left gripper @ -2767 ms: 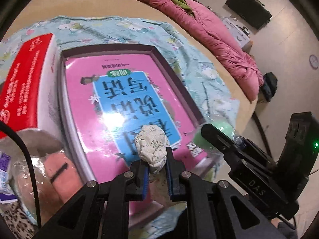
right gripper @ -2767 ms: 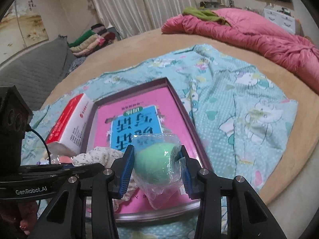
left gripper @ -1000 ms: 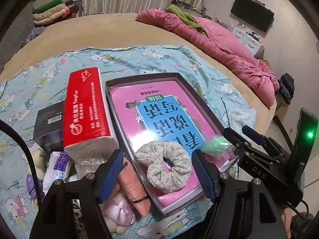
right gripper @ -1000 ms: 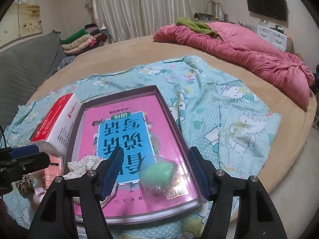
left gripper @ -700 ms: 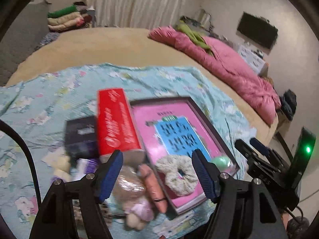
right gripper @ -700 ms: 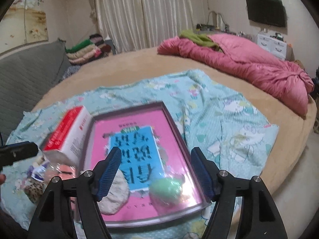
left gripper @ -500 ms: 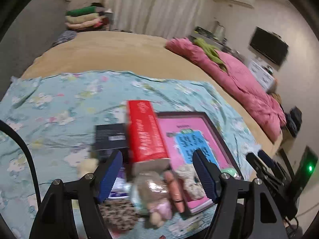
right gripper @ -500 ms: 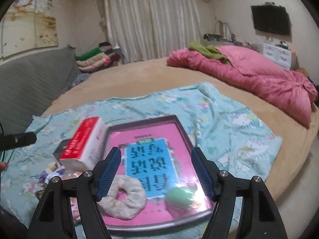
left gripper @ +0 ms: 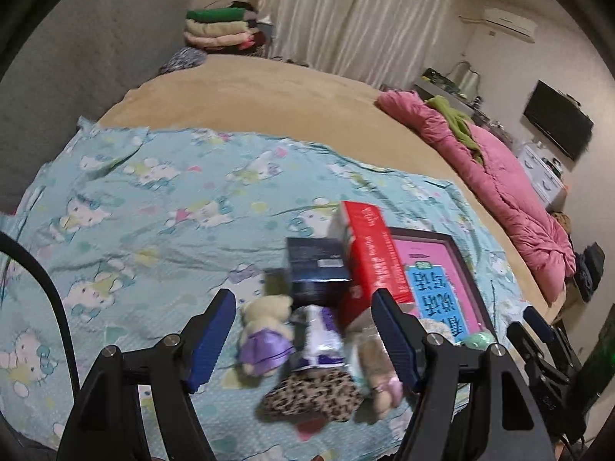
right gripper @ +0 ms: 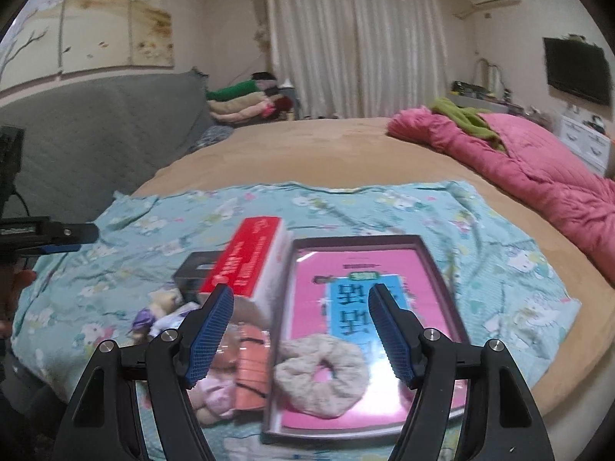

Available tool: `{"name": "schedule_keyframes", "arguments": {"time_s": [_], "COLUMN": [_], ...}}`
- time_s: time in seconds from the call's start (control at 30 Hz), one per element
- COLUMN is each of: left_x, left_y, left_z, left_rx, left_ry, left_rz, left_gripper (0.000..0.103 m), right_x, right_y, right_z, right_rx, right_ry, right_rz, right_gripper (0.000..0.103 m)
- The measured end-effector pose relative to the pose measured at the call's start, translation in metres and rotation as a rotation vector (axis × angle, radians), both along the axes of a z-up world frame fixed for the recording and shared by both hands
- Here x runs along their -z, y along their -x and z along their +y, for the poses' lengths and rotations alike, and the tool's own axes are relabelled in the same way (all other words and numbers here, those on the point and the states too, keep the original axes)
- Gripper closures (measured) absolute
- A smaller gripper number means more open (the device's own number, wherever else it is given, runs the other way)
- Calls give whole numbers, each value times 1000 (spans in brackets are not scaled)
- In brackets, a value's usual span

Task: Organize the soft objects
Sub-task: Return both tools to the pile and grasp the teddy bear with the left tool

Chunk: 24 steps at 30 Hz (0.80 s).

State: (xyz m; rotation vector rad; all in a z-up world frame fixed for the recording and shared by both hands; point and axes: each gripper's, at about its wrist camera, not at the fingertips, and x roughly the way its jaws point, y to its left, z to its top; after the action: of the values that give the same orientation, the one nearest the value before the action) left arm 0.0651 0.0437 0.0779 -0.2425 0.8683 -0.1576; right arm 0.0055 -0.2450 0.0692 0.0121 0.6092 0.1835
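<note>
Two soft pieces already down in the tray (right gripper: 430, 257) at the right: a floral scrunchie (right gripper: 321, 380) on the near end of the pink book, and a green foam ball in a clear bag (left gripper: 476, 338) at the near right corner. Several more heaped on the blue bed cover (left gripper: 134, 211) just left of the tray, on the near side: a small plush bear in a purple dress (left gripper: 265, 330), a purple-and-white packet (left gripper: 317, 338), a leopard-print cloth (left gripper: 311, 395), a pink plush in a clear wrapper (left gripper: 374, 365), and an orange piece (right gripper: 250, 365) against the tray wall. Behind the heap, a red tissue pack (left gripper: 373, 253) and a dark box (left gripper: 317, 269), touching.

Left gripper (left gripper: 302, 296) above the heap, fingers wide apart, holding nothing. Right gripper (right gripper: 300, 290) above the tray's left edge, fingers equally wide, just opened further, nothing between them.

Probably all very light and yielding, with no risk of breakage and little grip force needed. Bear best taken across the body rather than by a limb, to stop it swinging. Cloth likely to drape and drag its neighbours, so better pinched at a bunched fold. Wrapped pieces likely slippery, the film apt to slide over the filling; better to close on the bulk than on loose film. Heap blurred, exact overlaps hard to tell.
</note>
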Motion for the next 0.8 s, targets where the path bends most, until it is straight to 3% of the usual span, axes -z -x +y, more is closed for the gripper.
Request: {"name": "schedule_keyframes", "arguments": {"time_s": [0.43,0.8], "left_x": [36,72], "left_y": [1,-5], "left_z": [31,24], "left_rx": [-47,-22], "left_ry": [-12,-2], "left_rz": [66,139], "left_gripper": [30,31], "right_x": [13,51], "right_y": [7,-9], "right_z": [64,80], "right_rx": [-171,-208], "right_ry": [45,97], "right_rz": [38,144], "right_gripper": [29,29]}}
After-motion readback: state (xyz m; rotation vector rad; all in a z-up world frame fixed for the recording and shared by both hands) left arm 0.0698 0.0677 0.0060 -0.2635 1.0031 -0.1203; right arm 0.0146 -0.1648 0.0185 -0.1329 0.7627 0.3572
